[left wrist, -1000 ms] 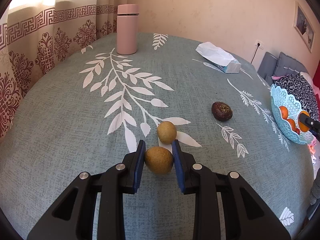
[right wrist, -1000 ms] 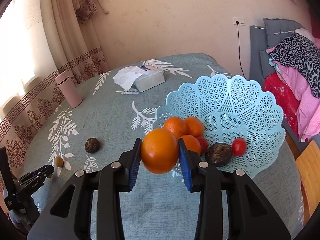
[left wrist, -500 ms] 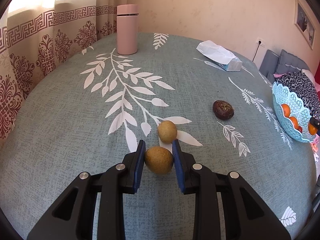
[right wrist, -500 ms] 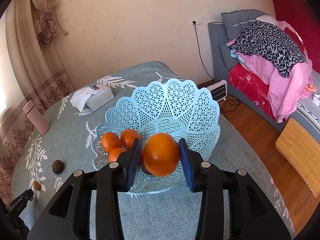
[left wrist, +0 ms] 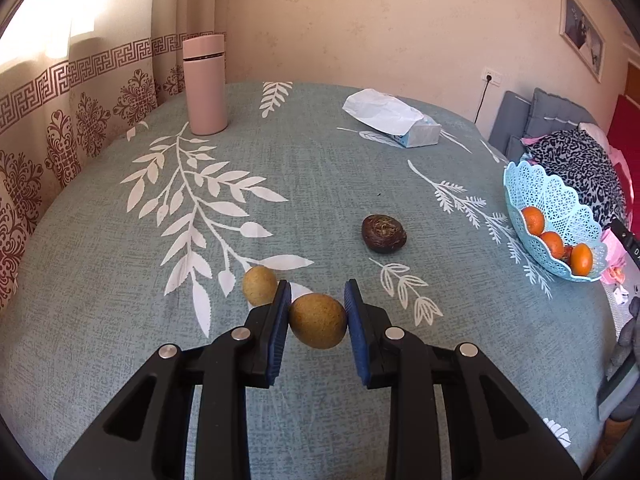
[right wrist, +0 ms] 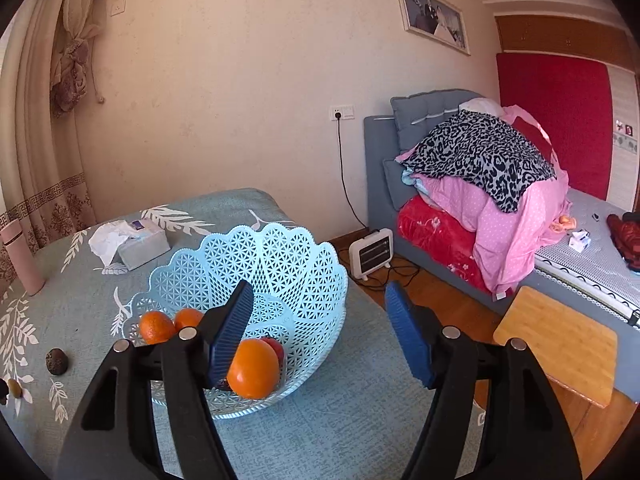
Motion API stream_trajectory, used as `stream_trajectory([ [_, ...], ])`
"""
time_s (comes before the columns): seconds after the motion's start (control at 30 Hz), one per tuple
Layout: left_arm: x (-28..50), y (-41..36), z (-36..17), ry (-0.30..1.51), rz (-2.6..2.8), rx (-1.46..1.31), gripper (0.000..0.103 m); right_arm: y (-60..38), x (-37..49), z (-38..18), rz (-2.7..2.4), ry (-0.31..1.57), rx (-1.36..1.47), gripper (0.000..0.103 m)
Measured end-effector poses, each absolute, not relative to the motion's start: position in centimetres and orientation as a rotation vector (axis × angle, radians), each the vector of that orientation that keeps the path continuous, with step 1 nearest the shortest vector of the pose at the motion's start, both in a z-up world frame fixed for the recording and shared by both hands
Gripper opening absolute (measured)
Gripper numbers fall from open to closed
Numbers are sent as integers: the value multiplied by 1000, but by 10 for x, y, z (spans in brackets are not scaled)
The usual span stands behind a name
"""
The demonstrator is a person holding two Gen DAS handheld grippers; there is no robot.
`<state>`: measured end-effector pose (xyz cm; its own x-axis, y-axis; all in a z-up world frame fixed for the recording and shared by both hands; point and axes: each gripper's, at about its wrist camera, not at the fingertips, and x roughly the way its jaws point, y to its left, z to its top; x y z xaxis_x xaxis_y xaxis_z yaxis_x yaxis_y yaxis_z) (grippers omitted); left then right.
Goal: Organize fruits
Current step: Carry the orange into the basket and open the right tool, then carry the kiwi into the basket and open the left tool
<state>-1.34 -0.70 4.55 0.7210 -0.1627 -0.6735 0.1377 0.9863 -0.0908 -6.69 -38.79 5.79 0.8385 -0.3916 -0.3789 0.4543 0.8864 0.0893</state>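
Observation:
My left gripper (left wrist: 317,312) is shut on a round yellow-brown fruit (left wrist: 318,321) and holds it just above the tablecloth. A second yellow-brown fruit (left wrist: 259,285) lies to its left and a dark wrinkled fruit (left wrist: 384,233) further ahead. My right gripper (right wrist: 320,336) is open and empty above the near rim of the light blue basket (right wrist: 288,264). An orange (right wrist: 253,368) lies in the basket just below its left finger, with two more oranges (right wrist: 157,326) and a red fruit behind. The basket also shows at the right of the left wrist view (left wrist: 552,208).
A pink flask (left wrist: 205,84) stands at the table's far left and a tissue box (left wrist: 394,122) at the back. The table edge runs just right of the basket; beyond it are a small heater (right wrist: 372,252), a wooden stool (right wrist: 560,344) and a bed.
My right gripper carried the orange over the basket, opened and let it drop in. My left gripper lifted the yellow-brown fruit and moved right, away from the second one.

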Motion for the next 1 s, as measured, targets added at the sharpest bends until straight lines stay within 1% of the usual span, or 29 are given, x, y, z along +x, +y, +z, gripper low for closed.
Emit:
stream_trajectory([
  [0.4, -16, -56, 65, 717, -282, 38, 28, -382, -70, 58, -449, 338, 171, 71],
  [0.53, -13, -87, 74, 704, -362, 71, 28, -383, -72, 57, -451, 332, 179, 72],
  [0.6, -12, -105, 78, 695, -404, 93, 28, -386, -72, 57, -454, 329, 194, 77],
  [1.0, -5, -218, 75, 674, -745, 161, 28, -392, -75, 56, -457, 318, 237, 77],
])
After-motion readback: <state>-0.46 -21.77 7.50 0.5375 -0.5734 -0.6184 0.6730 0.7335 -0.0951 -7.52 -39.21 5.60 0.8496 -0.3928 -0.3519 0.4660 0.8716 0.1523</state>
